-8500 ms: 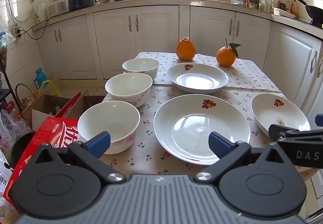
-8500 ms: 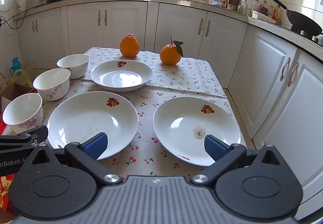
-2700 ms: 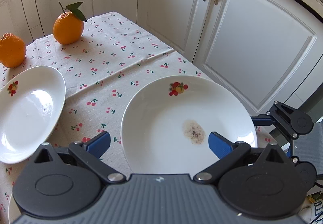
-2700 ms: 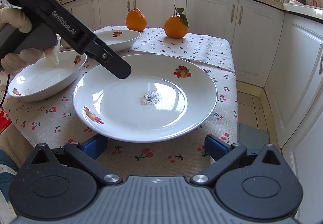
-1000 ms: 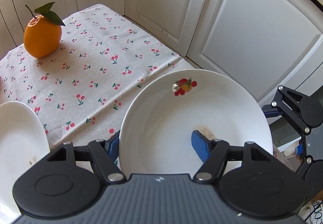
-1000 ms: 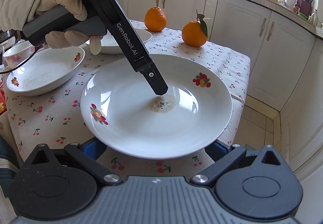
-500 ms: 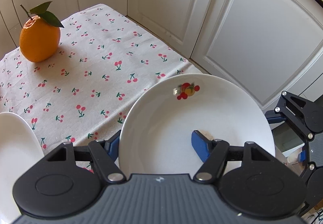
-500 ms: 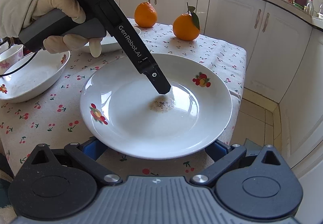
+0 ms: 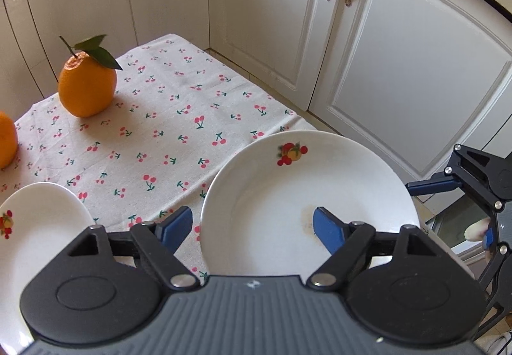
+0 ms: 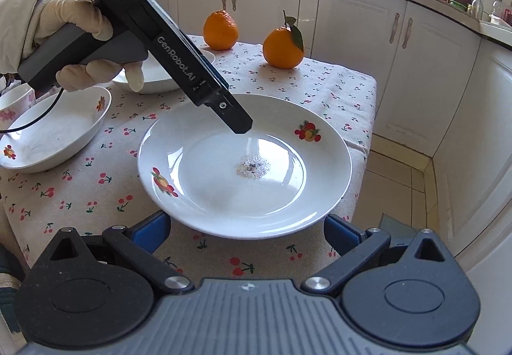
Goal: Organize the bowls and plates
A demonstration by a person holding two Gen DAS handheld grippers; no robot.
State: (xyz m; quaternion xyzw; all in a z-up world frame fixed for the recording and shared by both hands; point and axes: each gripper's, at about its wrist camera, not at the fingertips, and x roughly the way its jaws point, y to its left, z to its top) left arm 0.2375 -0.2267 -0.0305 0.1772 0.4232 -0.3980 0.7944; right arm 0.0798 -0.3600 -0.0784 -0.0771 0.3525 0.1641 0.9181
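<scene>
A white plate (image 10: 224, 195) with fruit decals and a dirty spot in its middle lies on the cherry tablecloth at the table's near right corner. My left gripper (image 9: 251, 222) reaches over it from the left. Its jaws are opening. The plate's (image 9: 288, 195) rim stands between them, with one blue finger (image 9: 326, 228) over the inside and the other finger (image 9: 176, 224) just outside, neither pressing. My right gripper (image 10: 244, 232) stands open at the plate's near edge, one finger on each side, holding nothing.
A second decorated plate (image 10: 54, 134) lies to the left, and a third plate (image 10: 153, 76) behind the gloved hand (image 10: 80, 35). A bowl (image 10: 12, 105) shows at the far left. Two oranges (image 10: 220, 30) (image 10: 283, 48) sit at the back. White cabinets (image 10: 416, 67) stand close on the right.
The left gripper's jaws, shut on the plate's rim half a second ago, have spread apart and let go. The left gripper has drawn back a little. The right gripper has stayed put.
</scene>
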